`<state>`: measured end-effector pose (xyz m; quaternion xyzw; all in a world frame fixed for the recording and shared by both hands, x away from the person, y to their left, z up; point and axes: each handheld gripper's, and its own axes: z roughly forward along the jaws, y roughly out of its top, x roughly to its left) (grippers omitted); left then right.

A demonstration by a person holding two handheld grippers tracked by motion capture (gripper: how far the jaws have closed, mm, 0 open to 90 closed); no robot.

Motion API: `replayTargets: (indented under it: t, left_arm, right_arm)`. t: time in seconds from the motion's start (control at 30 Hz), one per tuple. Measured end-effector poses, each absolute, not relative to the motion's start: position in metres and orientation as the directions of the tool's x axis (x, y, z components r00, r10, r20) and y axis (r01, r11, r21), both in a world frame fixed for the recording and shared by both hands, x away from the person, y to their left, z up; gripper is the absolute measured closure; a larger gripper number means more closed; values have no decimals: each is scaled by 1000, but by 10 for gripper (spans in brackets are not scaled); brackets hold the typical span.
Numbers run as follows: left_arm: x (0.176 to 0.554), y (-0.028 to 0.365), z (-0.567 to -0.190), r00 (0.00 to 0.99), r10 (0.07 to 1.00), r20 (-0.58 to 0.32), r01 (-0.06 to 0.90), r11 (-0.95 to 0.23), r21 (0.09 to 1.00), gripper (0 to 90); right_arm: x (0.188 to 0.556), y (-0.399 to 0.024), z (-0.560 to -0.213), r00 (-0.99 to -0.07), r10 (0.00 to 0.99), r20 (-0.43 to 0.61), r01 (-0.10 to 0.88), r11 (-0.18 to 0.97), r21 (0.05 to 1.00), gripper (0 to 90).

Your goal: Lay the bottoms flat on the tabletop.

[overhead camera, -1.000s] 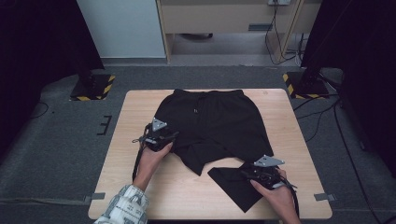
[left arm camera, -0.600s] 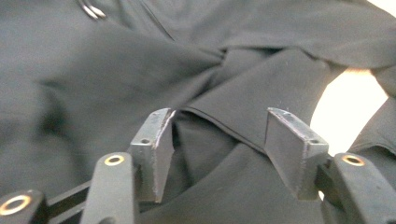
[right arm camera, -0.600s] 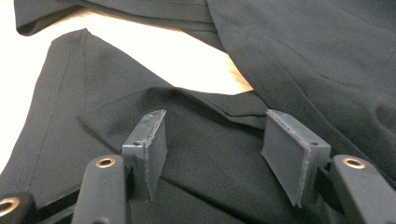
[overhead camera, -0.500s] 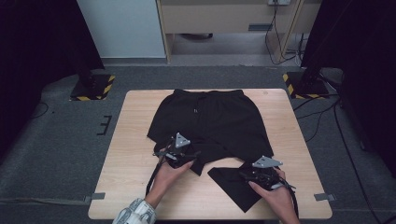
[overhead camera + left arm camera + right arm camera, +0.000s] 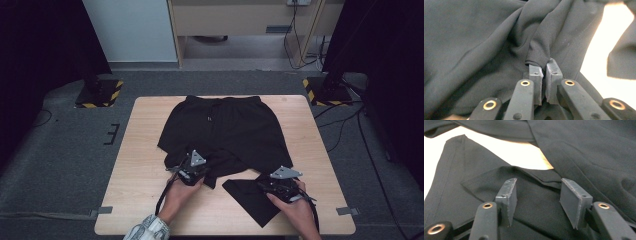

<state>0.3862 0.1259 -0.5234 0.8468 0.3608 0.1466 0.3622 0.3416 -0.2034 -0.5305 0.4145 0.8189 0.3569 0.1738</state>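
Observation:
A pair of black shorts (image 5: 225, 130) lies spread on the wooden table (image 5: 142, 150), waistband at the far side. My left gripper (image 5: 195, 166) is at the shorts' near hem, around the crotch. Its jaws have just been closing, and in the left gripper view the gripper (image 5: 544, 67) is shut on a raised fold of the black fabric (image 5: 539, 47). My right gripper (image 5: 280, 182) rests over the folded-back leg piece (image 5: 250, 197) at the near right. Its jaws have been closing a little but still stand apart in the right gripper view (image 5: 537, 188), with cloth (image 5: 534, 205) under them and no pad pressing.
Two dark stands with yellow-and-black striped bases flank the table's far corners (image 5: 97, 94) (image 5: 327, 91). Cables (image 5: 350, 125) run over the grey floor at the right. A cabinet (image 5: 240, 20) stands behind. Bare wood shows at the table's left and near edge.
My left gripper has moved right along the shorts' near hem, from the left leg to the middle, dropped lower and closed on a fold of cloth. The right hand has stayed put.

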Motion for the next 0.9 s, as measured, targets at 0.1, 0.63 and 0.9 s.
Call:
replayTargets:
  t: [0.1,0.63,0.9]
  left_arm:
    - [381,139,-521,702,712,-18,508,-483,714,848]
    - [336,217,-517,675,738,-11,545,-489,681,836]
    - [320,247,-515,628,776,-64,589,-419,691,783]
  right_arm:
    - [343,-205,-531,-589,808,12,556,395,731,503]
    - [363,-213,-524,-566,824,-17,587,418,693,838]
    - [373,-210,-524,-576,817,-22,585,431,687,855]
